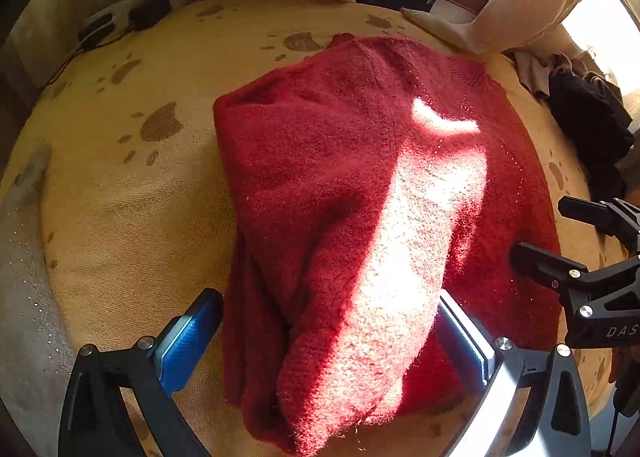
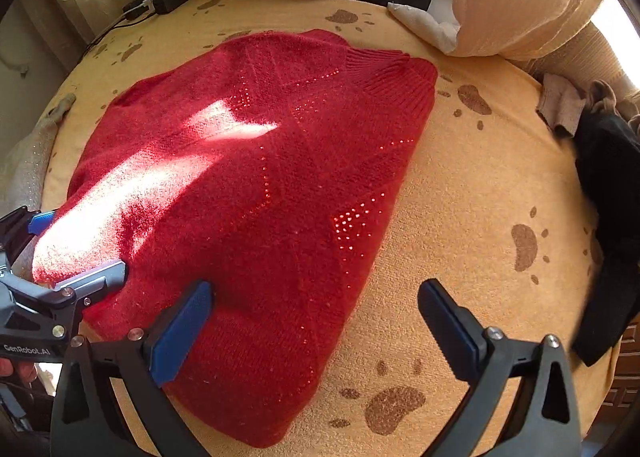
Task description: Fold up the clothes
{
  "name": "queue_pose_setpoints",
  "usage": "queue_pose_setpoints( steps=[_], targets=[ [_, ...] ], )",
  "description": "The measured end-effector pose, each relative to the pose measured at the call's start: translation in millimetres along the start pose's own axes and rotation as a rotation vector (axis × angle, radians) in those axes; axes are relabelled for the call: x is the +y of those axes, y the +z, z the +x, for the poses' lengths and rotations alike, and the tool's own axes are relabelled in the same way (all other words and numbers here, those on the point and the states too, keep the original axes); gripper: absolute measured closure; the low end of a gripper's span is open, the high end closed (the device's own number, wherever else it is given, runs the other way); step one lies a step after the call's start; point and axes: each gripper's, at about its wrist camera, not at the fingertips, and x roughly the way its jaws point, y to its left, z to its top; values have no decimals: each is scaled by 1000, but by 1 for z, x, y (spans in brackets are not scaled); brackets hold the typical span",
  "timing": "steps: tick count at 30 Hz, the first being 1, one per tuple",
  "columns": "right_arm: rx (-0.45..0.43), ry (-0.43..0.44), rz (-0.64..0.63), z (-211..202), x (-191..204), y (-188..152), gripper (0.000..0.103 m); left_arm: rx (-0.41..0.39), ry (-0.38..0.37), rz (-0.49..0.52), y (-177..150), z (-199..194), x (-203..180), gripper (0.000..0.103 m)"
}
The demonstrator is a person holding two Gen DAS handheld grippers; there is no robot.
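While sunlight falls across it, a red sweater (image 2: 256, 193) lies spread on a yellow blanket (image 2: 480, 197) printed with brown paw marks, ahead of both tongs. A raised fold of the knit sits between the spread blue fingers of the left gripper (image 1: 332, 341), whose jaws stand open around it; whether they press it cannot be told. The right gripper (image 2: 316, 321) hangs open over the sweater's near edge, one finger above red knit, the other above bare blanket.
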Motion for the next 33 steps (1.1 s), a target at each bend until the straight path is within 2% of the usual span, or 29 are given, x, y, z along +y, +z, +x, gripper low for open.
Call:
queue_pose_setpoints(
  steps=[6, 16, 24, 26, 29, 31, 33],
  targets=[
    [19, 40, 19, 3, -6, 2, 0, 27, 44, 16, 2, 1, -8, 0],
    [28, 75, 22, 3, -10, 3, 0, 37, 29, 20, -1, 8, -7, 0],
    [17, 100, 22, -2, -15, 2, 0, 40, -11, 18, -4, 12, -2, 0],
    [-27, 106, 23, -11, -20, 2, 0, 41, -18, 18, -6, 12, -1, 0],
    [-147, 119, 48, -34, -34, 6, 0, 42, -16, 24, -7, 12, -2, 0],
    [-238, 171, 78, -52, -43, 11, 0, 41, -17, 25, -9, 12, -3, 0],
    [-299, 240, 69, -61, -51, 33, 0, 41, -18, 27, -10, 11, -3, 0]
  ],
)
